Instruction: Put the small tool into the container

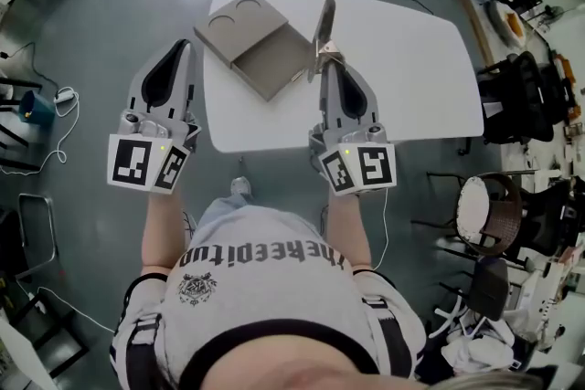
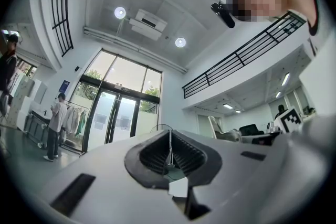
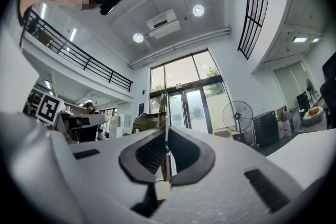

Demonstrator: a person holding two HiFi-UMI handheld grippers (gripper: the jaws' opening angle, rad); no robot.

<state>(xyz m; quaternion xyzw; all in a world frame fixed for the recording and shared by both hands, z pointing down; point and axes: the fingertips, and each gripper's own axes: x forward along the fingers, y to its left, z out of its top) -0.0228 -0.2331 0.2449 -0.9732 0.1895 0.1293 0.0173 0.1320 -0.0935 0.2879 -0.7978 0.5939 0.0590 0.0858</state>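
Head view: small tool (image 1: 325,23) in right hand-held gripper (image 1: 322,61)

We find the counter (image 1: 411,68) in the upper middle of the frame, with the box (image 1: 251,46) on its left part. The right claw (image 1: 327,59) hangs over the counter's near edge, its tool (image 1: 324,21) just right of the box. The left claw (image 1: 186,46) sits left of the counter, over the floor (image 1: 110,32). Chairs (image 1: 475,210) stand at the right.
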